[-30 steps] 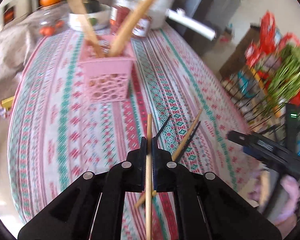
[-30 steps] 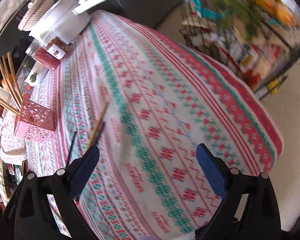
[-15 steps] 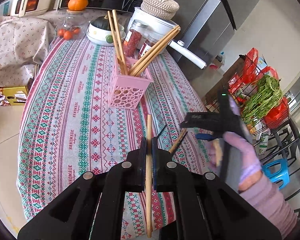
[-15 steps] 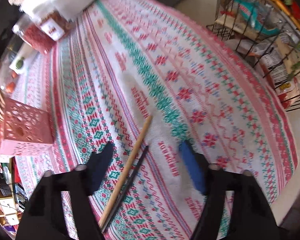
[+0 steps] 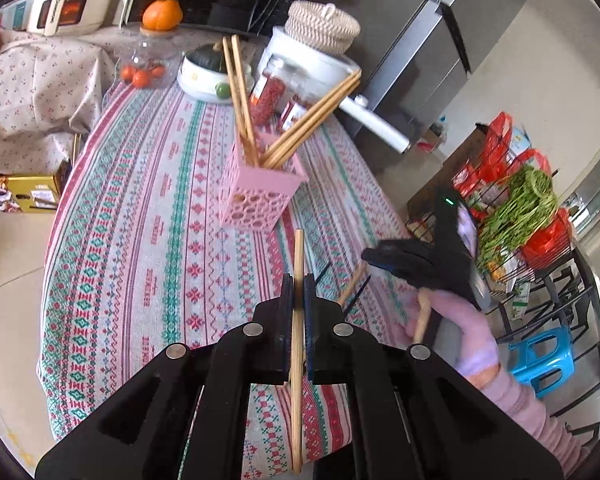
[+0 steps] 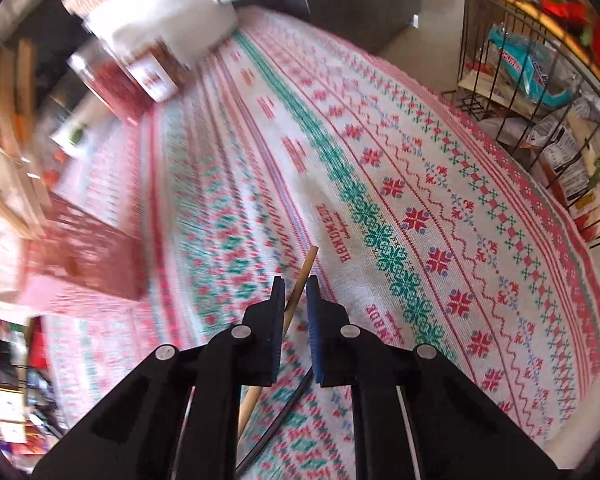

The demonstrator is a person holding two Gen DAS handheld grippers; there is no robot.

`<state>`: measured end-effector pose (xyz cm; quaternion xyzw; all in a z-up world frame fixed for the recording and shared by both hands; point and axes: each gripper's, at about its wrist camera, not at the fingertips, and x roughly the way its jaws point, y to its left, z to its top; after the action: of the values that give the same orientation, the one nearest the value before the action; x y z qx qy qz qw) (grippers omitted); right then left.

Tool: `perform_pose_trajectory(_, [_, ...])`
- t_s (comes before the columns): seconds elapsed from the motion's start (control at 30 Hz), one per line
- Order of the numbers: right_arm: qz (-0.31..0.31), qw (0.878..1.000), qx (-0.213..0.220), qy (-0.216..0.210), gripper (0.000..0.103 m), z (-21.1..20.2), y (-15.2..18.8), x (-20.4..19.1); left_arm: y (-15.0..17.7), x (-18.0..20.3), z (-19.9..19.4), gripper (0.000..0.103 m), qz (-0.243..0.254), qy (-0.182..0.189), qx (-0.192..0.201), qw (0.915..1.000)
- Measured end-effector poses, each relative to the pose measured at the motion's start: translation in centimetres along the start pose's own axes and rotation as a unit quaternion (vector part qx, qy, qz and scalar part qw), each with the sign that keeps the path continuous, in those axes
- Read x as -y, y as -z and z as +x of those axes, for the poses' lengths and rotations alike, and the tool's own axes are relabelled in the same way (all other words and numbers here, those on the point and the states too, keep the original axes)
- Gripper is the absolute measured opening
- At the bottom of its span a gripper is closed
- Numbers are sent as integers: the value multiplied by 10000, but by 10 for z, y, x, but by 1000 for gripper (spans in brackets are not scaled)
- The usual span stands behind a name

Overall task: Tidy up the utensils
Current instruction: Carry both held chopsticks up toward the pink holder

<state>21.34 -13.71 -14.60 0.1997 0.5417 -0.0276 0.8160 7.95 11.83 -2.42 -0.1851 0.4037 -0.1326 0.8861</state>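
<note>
1. Two hand-held grippers work over the table with the patterned red, green and white tablecloth [image 5: 140, 240].
2. Left gripper [image 5: 298, 292]: jaws clamped on a pale wooden chopstick [image 5: 298, 264], held lengthwise and raised above the cloth, probably for carrying to the holder.
3. Pink perforated plastic holder [image 5: 256, 196]: stands upright mid-table ahead of the left gripper, already bearing several wooden chopsticks that lean apart.
4. Right gripper [image 6: 296, 292]: jaws closing, nearly shut, around a second wooden chopstick [image 6: 300, 280] lying on the cloth; firm pad contact cannot be told.
5. A thin dark stick [image 6: 276, 420] lies just beside it, outside the jaws.
</note>
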Motion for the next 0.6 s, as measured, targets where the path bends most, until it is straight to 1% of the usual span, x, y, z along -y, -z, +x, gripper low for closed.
perform_pose_trajectory(0.13, [-31, 9980, 394, -485, 11, -44, 10, 11, -1, 6, -15, 4, 84, 28, 385, 9992])
perform_pose_trajectory(0.2, [-105, 9950, 663, -735, 11, -74, 18, 14, -1, 9, -23, 4, 143, 18, 584, 9982])
perform_pose_trajectory(0.3, [-280, 9886, 1041, -1050, 10, -115, 33, 18, -2, 14, -39, 4, 119, -5, 854, 9963])
perform_pose_trajectory(0.37, [-359, 9833, 1187, -1332, 9, -136, 40, 22, -4, 17, -48, 4, 62, -50, 976, 9952])
perform_pose_trajectory(0.47, [-460, 9765, 1477, -1500, 8, -168, 49, 25, -7, 19, -60, 4, -44, -177, 1151, 9932])
perform_pose_trajectory(0.6, [-512, 9687, 1786, -1645, 8, -201, 39, 25, -22, 25, -71, 4, -27, -396, 1231, 9916])
